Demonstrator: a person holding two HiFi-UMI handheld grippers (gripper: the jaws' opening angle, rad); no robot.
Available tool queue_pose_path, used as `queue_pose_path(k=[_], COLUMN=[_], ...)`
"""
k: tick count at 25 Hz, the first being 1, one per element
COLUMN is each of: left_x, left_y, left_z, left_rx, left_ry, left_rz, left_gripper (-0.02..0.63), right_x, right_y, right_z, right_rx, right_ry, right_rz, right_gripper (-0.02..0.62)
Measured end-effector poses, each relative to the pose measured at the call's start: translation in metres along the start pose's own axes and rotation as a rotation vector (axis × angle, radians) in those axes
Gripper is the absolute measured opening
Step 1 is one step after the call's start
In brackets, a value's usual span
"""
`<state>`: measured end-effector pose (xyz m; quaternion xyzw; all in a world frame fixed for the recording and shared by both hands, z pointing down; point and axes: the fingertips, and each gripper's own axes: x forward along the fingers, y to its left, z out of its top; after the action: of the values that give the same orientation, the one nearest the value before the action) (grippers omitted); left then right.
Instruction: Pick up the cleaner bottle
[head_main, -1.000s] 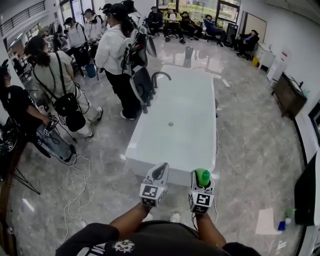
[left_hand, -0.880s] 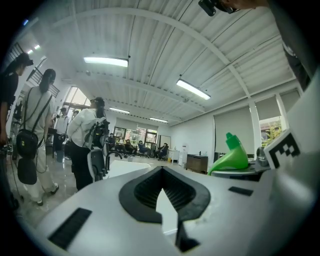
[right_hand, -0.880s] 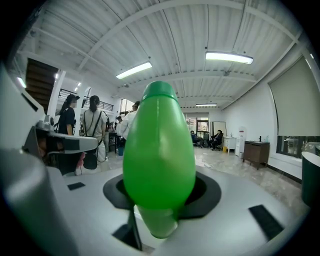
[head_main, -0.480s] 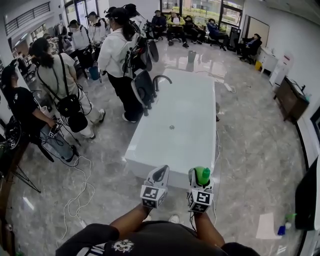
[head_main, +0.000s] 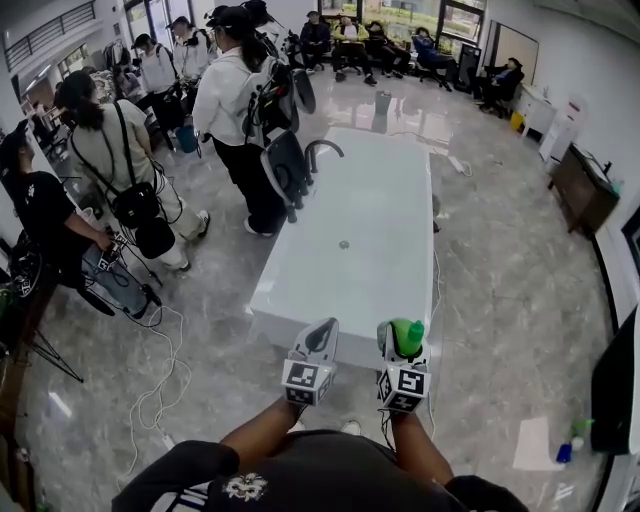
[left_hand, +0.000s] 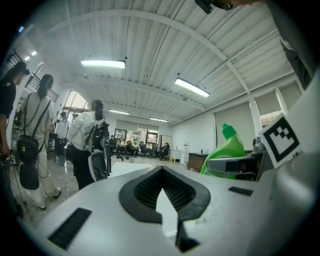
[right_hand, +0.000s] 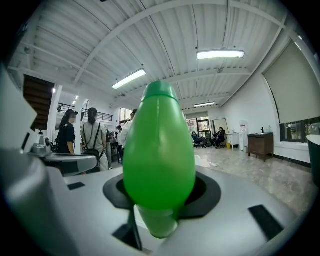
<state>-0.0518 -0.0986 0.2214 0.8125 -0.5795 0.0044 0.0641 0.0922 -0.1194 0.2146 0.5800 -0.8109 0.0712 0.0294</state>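
The green cleaner bottle (head_main: 406, 337) is lifted off the white table (head_main: 350, 215), and my right gripper (head_main: 403, 345) is shut on it. In the right gripper view the bottle (right_hand: 159, 150) fills the centre, cap pointing away, its body pinched between the dark pads (right_hand: 207, 192). My left gripper (head_main: 320, 340) hangs beside it to the left, jaws meeting at the tip with nothing between them. From the left gripper view the bottle (left_hand: 227, 152) appears at the right, held in the right gripper (left_hand: 235, 165).
A small round object (head_main: 343, 244) lies mid-table. Several people (head_main: 235, 110) stand at the table's far left corner, next to a dark chair (head_main: 285, 170). Cables (head_main: 160, 370) trail on the floor at left. Small bottles (head_main: 570, 445) stand on the floor at right.
The right gripper has risen a little with the bottle and rolled slightly. The left gripper has hardly moved.
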Motion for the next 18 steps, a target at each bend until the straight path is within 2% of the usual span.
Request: queue_pose_path(k=[7, 12, 18], left_x=[0.001, -0.001, -0.004], left_y=[0.005, 0.012, 0.008], left_z=[0.001, -0.005, 0.008], left_rx=[0.014, 0.009, 0.009], left_ry=[0.002, 0.009, -0.013], left_rz=[-0.009, -0.006, -0.028], left_gripper=[0.002, 0.002, 0.002], right_x=[0.006, 0.006, 0.002], right_y=[0.001, 0.004, 0.002], right_z=[-0.001, -0.002, 0.003], right_rx=[-0.053, -0.058, -0.050], right_ry=[-0.022, -0.022, -0.043], right_rz=[0.009, -0.001, -0.024], right_gripper=[0.192, 0.192, 0.192])
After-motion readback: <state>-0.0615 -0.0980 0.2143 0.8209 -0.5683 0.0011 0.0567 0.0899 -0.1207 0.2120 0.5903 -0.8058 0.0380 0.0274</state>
